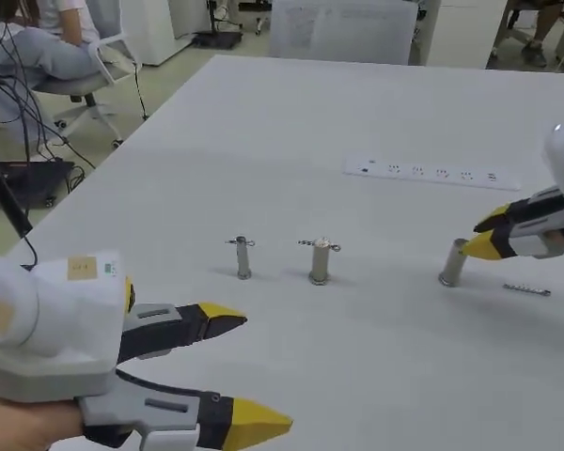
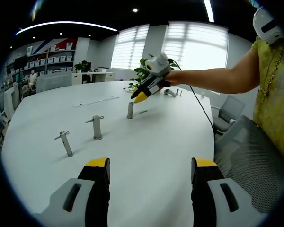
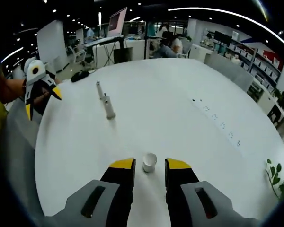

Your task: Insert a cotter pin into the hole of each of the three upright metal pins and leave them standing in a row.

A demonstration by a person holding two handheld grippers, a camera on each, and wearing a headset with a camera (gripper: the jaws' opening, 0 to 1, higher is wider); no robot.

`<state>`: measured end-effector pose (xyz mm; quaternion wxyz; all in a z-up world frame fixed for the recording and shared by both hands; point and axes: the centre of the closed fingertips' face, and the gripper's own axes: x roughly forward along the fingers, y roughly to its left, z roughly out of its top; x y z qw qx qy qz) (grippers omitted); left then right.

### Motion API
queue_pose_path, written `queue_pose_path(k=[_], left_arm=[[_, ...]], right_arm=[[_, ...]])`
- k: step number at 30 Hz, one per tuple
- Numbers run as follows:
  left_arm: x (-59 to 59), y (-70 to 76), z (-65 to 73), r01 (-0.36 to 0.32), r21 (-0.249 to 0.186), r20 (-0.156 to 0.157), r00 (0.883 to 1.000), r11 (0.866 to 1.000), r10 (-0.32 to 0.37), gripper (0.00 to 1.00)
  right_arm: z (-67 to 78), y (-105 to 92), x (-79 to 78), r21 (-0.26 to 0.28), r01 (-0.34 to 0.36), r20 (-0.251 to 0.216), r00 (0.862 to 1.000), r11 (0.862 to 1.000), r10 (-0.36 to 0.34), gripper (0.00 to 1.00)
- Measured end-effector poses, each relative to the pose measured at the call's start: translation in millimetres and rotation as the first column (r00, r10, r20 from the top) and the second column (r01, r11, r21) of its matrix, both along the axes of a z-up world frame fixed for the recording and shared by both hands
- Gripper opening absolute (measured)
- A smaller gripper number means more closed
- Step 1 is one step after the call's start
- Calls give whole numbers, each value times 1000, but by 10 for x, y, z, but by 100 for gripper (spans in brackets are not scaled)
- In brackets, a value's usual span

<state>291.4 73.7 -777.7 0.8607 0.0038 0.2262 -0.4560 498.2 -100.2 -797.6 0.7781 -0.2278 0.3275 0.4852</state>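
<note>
**Loose cotter pin lay beside the last bare pin, under the right tool**

The right tool (image 1: 474, 238) hovered at the bare pin (image 1: 452, 263), its jaws a narrow gap apart and holding nothing. In the right gripper view that pin's open top (image 3: 149, 162) stood just ahead of the tips, on the line between them.

The loose cotter pin (image 1: 527, 290) lay flat on the bench (image 1: 357, 141), just beside the bare pin on its right. Its long axis ran roughly left to right in the head view, crosswise to the upright pin. Judged from this, the right tool was much the nearer, and would need to drop down and to the right for the pickup.

The left tool (image 1: 265, 372) was spread wide and empty, well apart from it. The left pin (image 1: 242, 257) and the middle pin (image 1: 321, 261) each carried a cotter pin.
</note>
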Motion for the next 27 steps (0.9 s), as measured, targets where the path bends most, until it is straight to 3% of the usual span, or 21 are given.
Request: queue_pose_path(k=[7,13,20,27], left_arm=[[7,10,-8,-3,2,-2,1000,1000,3,68],[-8,-7,-24,1,0,-5,1000,1000,-1,67],[-11,9,-35,1,0,-5,1000,1000,-1,66],[-19,15,-38,-3,-4,-5,1000,1000,2,65]], right_arm=[[-84,36,-43,20,76,-26,997,997,-75,26],[-139,105,-76,0,117,-16,993,993,-117,26],[-129,163,44,31,237,3,971,971,-238,25],[-193,161,97,12,280,26,960,960,-280,21]])
